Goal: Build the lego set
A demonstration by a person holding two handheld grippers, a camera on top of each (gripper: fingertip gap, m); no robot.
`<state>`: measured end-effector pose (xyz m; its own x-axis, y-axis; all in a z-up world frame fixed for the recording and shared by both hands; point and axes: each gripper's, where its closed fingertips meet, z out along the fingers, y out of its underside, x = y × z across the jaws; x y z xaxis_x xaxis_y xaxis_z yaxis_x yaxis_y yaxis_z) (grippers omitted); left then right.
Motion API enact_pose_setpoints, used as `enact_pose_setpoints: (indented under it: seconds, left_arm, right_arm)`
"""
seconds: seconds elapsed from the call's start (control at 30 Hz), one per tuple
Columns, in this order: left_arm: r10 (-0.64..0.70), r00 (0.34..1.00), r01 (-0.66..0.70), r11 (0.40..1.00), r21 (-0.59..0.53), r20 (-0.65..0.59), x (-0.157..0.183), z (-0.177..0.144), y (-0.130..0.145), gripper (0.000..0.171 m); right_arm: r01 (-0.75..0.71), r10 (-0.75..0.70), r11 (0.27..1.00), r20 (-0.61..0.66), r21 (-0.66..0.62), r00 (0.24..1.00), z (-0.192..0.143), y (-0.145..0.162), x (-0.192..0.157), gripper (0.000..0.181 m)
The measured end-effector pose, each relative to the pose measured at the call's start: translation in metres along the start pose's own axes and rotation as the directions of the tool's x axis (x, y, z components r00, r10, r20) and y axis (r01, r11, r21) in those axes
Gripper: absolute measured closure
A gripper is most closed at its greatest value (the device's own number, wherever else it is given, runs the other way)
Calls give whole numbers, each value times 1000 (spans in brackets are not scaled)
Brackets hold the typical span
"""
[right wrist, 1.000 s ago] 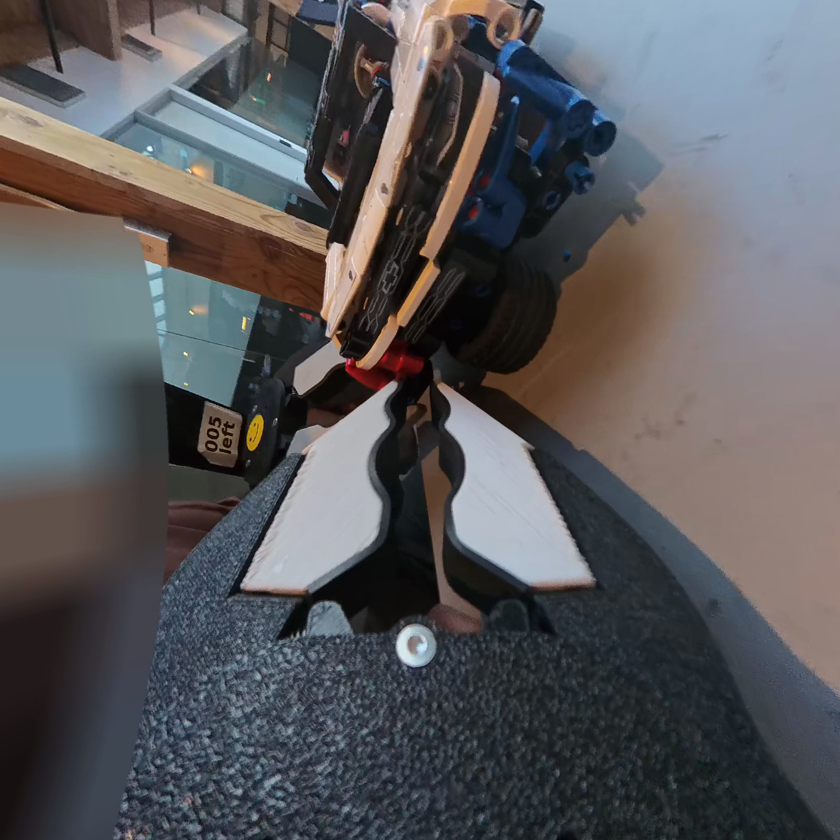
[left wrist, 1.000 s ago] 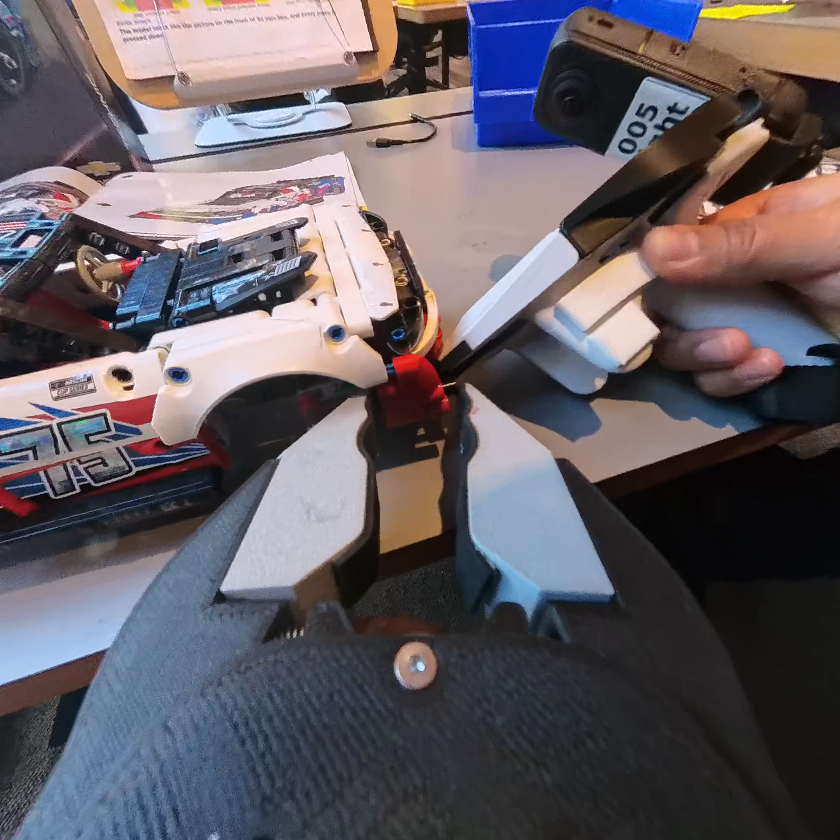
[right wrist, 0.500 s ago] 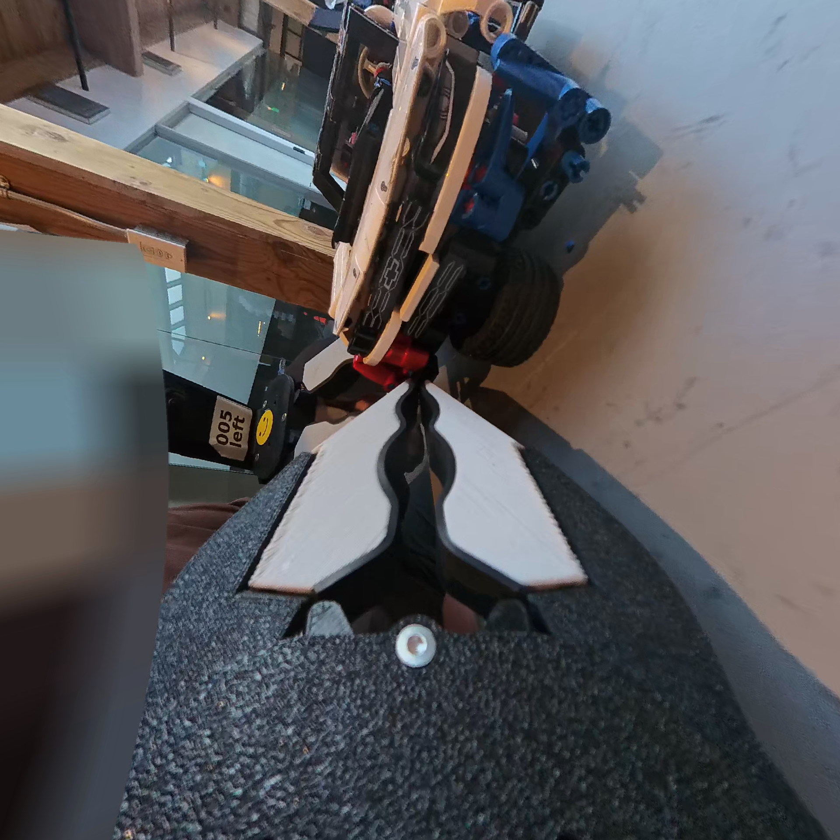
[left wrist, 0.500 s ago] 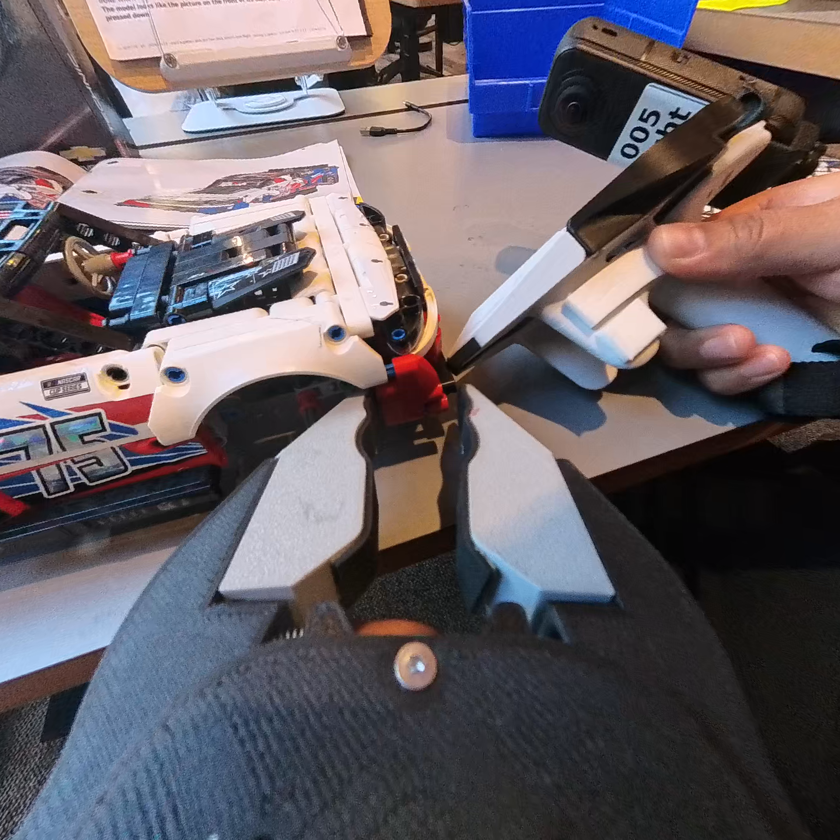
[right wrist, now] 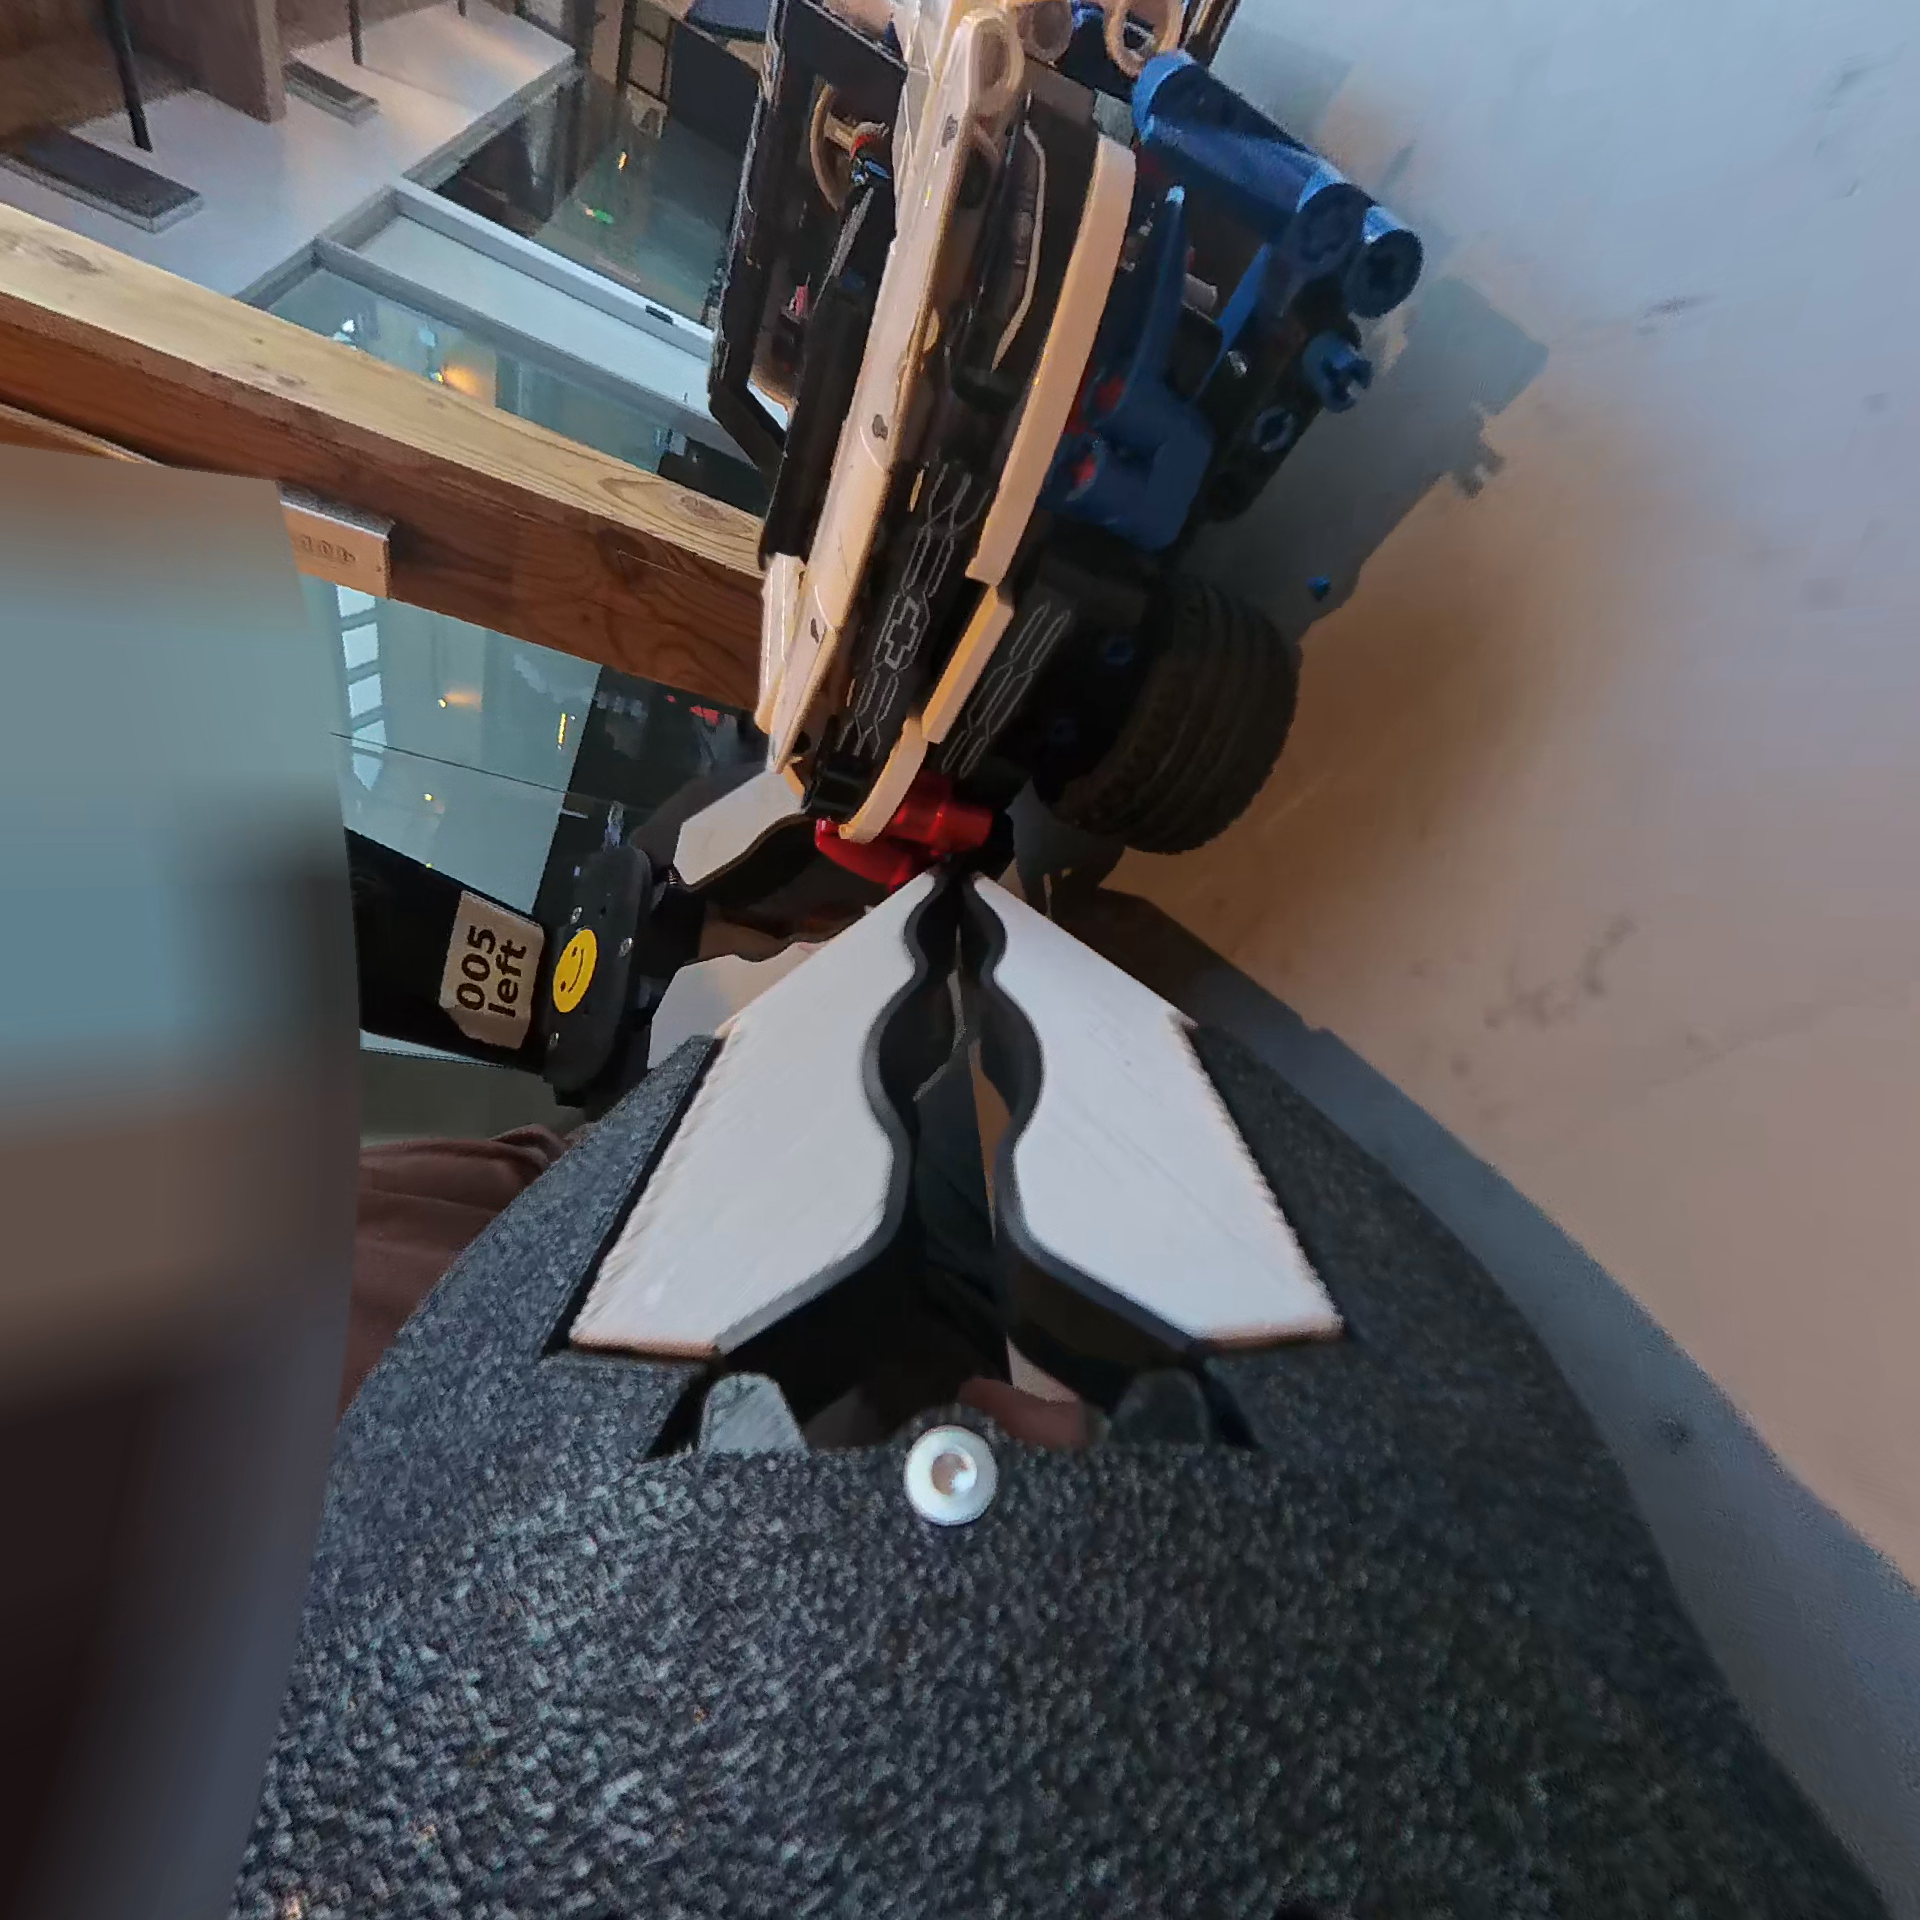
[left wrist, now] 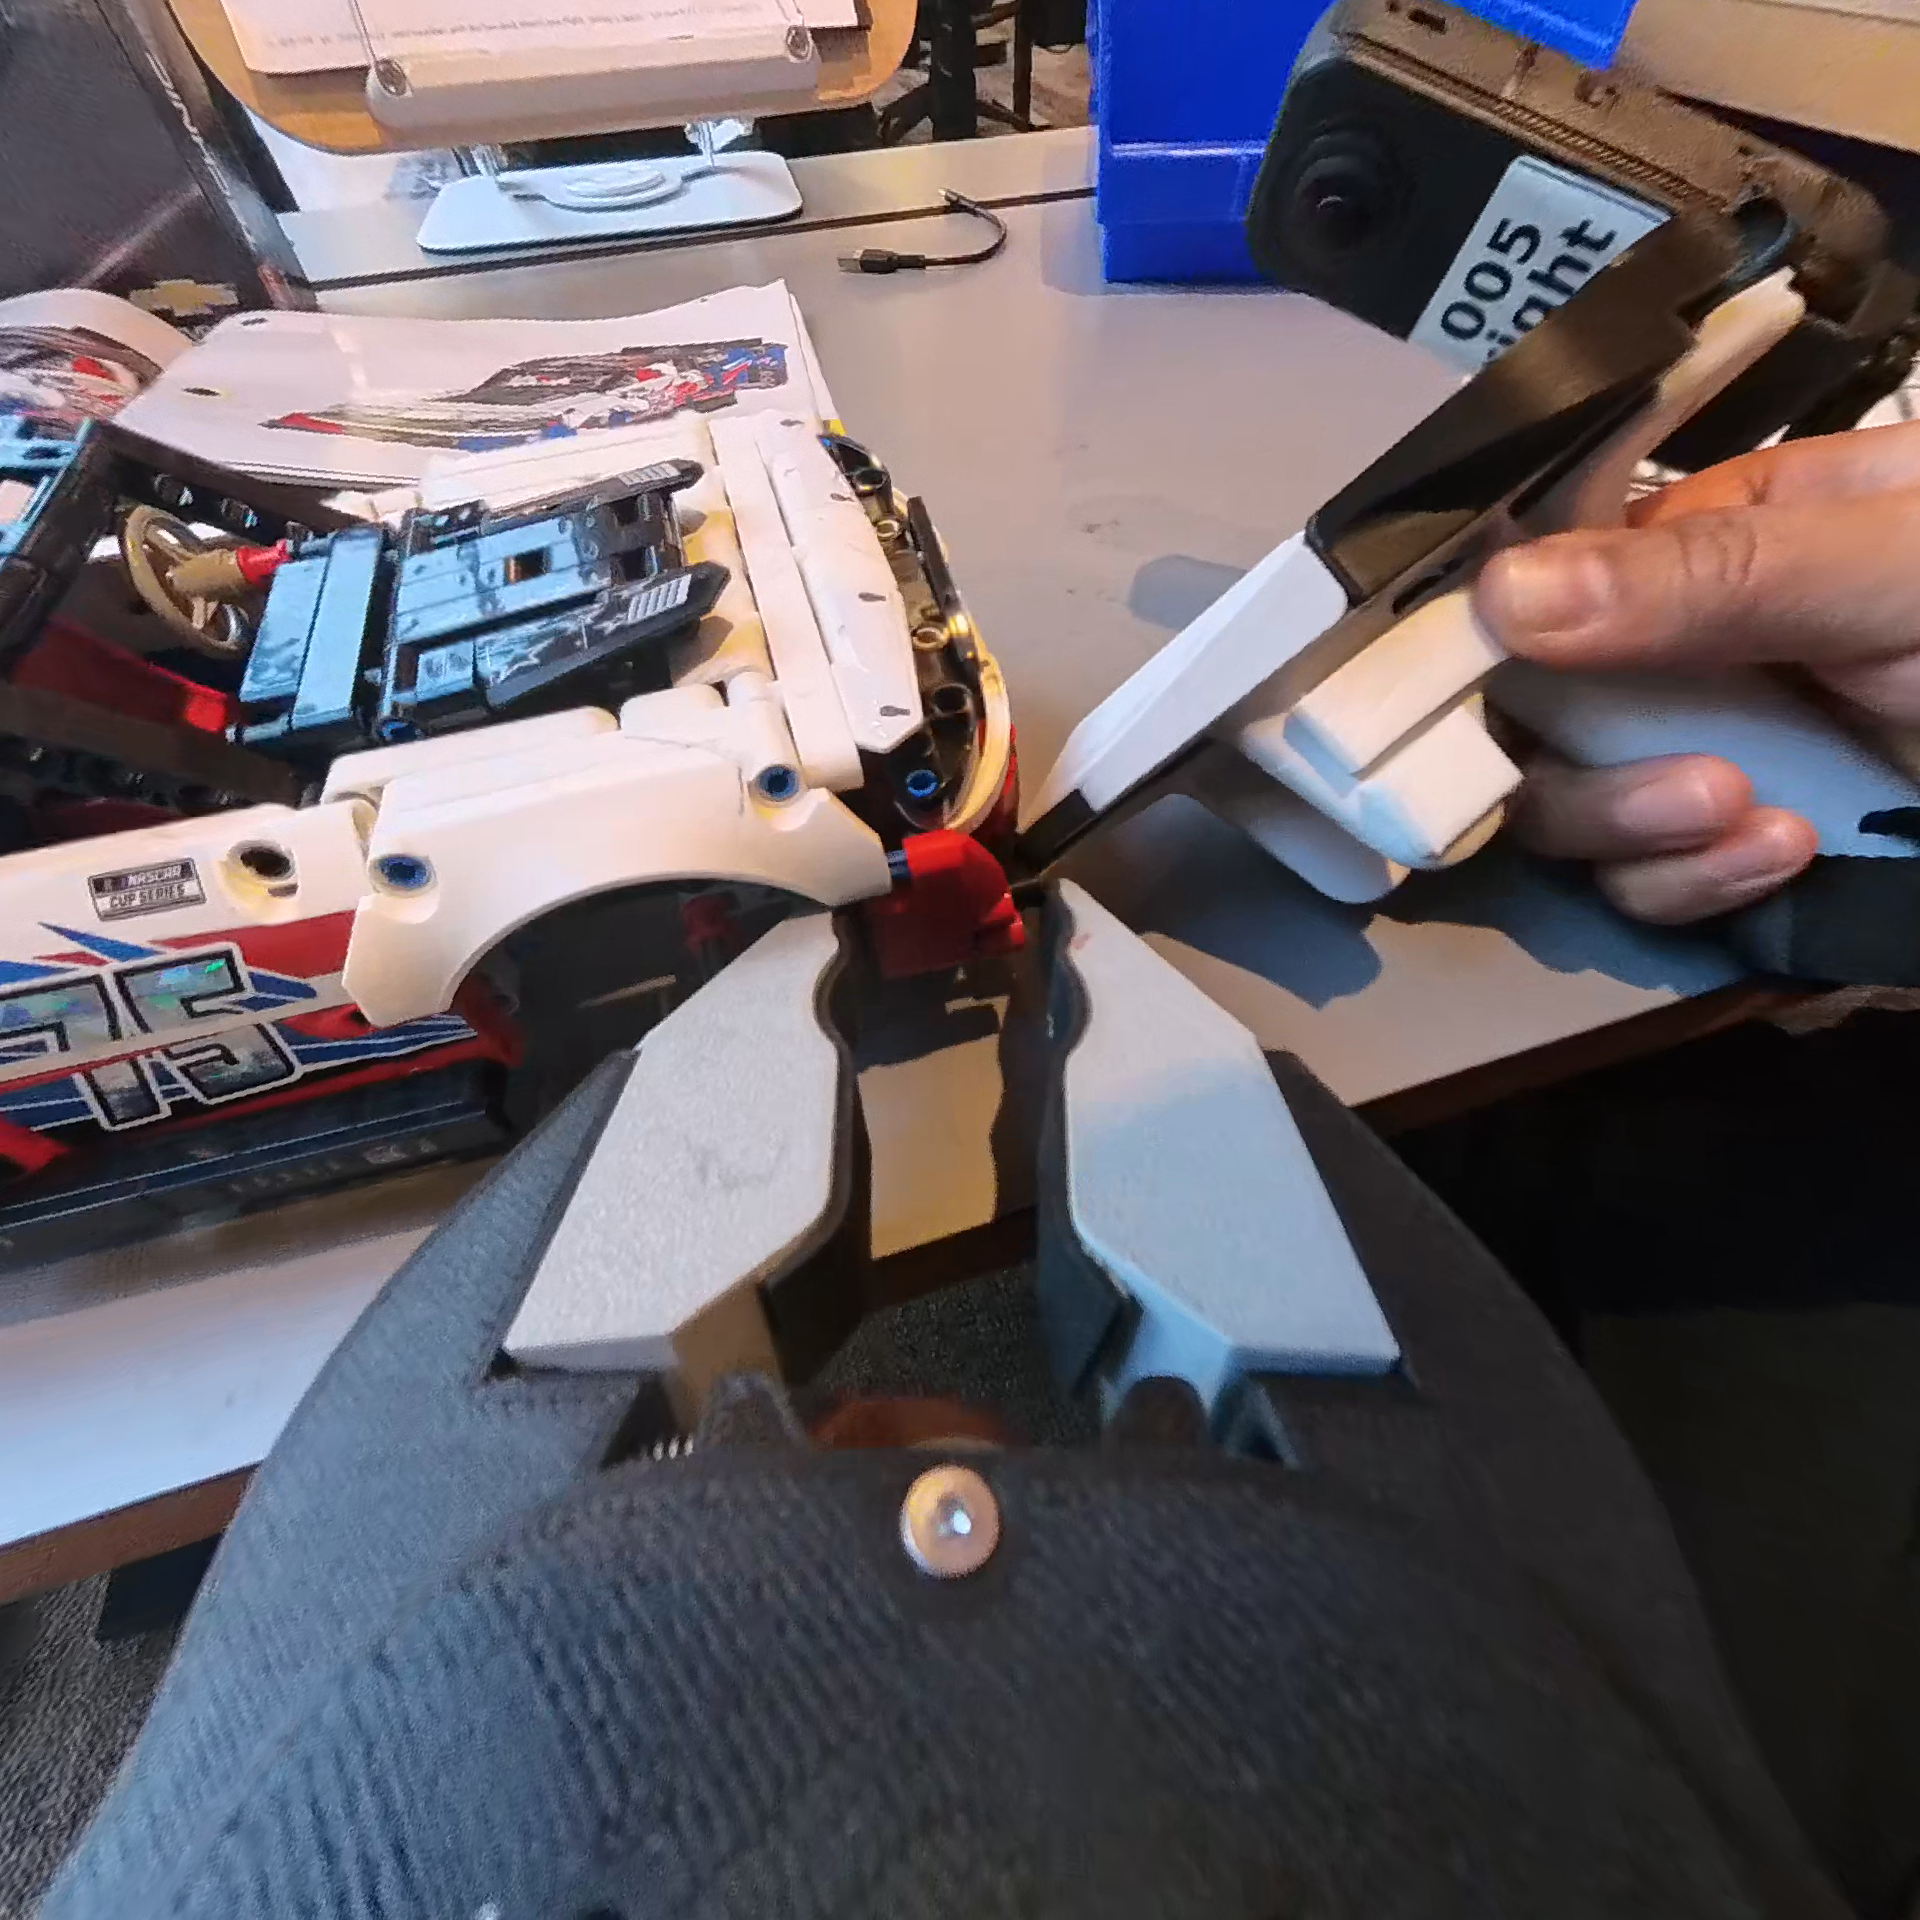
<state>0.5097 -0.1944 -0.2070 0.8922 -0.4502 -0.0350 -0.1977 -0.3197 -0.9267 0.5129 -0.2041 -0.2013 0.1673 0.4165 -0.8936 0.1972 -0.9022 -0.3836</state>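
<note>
1. Left wrist view: the lego car lies on the worktop with its nose at the near edge, where the red piece sits under the white wheel arch. Your left gripper has its jaws apart, bracketing that red piece without clamping it. Should you close off-centre, one fingertip could lever the piece sideways and pop it off its blue pin.

2. Same view: your right gripper comes in from the right, its black tip touching the red piece's outer face. Push hard and, with nothing holding the body, the car may slide along the worktop or the piece may go in crooked.

3. Same view: the nose is close to the near worktop edge. A loosened piece could drop to the floor.

4. Same view: the instruction sheet lies partly under the car's far side, so the car may skate on the paper.

5. Right wrist view: the right gripper has its jaws together, holding nothing visible, tips against the red piece below the car's white front panels. Shut tips give a narrow contact; they could slip off and strike those panels.

6. Same view: the left gripper is just beside the same spot, so the two tools may collide or block each other.
</note>
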Motion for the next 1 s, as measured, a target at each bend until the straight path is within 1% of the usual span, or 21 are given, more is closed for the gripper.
enact_pose_setpoints:
  seconds: [0.1,0.23,0.3,0.43,0.6,0.7,0.77,0.87,0.93,1.0]
  left_arm:
    - [-10,1000,10,1000,-11,17,-4,0,0,142]
    - [-15,1000,15,1000,-23,5,-4,-1,0,142]
    - [-9,1000,10,1000,-22,5,-5,-2,0,142]
    - [10,1000,-10,999,-30,-5,-4,-2,1,142]
    - [4,1000,-3,999,-35,24,-7,-1,1,142]
    - [0,1000,1,1000,-17,18,-7,-2,2,141]
    - [44,999,-44,999,-6,23,-4,-1,3,141]
    - [22,1000,-22,999,26,4,-4,-4,0,140]
    - [58,998,-59,998,29,33,-5,-5,-1,139]
    - [46,999,-47,998,36,20,-4,-7,-3,137]
  right_arm:
    - [12,-12,1000,-2,4,1000,4,-2,-1,181]
    - [25,-25,1000,-1,-8,1000,4,-2,-1,181]
    - [64,-65,998,-16,-25,998,5,-1,-1,181]
    - [62,-62,998,-9,-30,998,5,-2,-1,181]
    - [61,-62,997,-1,-46,998,7,-3,0,181]
    - [60,-61,996,-9,-59,998,7,0,0,181]
    - [64,-64,997,-18,-39,998,5,0,0,181]
    - [49,-50,999,-29,-23,998,3,1,1,181]
    - [25,-25,1000,-27,-19,999,1,2,2,174]
    - [31,-32,999,-31,-22,999,1,3,2,174]
